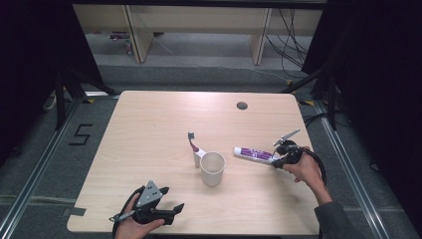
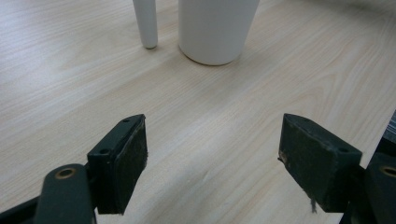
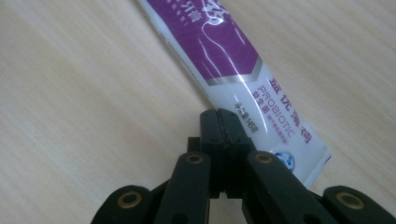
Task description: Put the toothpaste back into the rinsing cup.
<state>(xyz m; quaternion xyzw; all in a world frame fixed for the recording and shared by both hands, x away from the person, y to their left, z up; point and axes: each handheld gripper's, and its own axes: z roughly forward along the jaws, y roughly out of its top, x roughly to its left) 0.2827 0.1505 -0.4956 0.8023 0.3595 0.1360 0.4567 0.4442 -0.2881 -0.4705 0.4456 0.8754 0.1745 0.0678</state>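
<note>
High view: toothpaste tube (image 1: 254, 154) is seen lying flat on the bench (image 1: 149, 129), at 3 o'clock from the white cup (image 1: 212, 168), well apart; toothbrush (image 1: 194, 148) stands just beside the cup at 11 o'clock. Nothing judged placed in the cup yet. Right claw (image 1: 279, 160) is laid low at the tube's tail end, jaws pressed together with nothing between them, tube just beside them. Left claw (image 2: 212, 161) is held wide and empty, level, near the bench's 6 o'clock edge.
</note>
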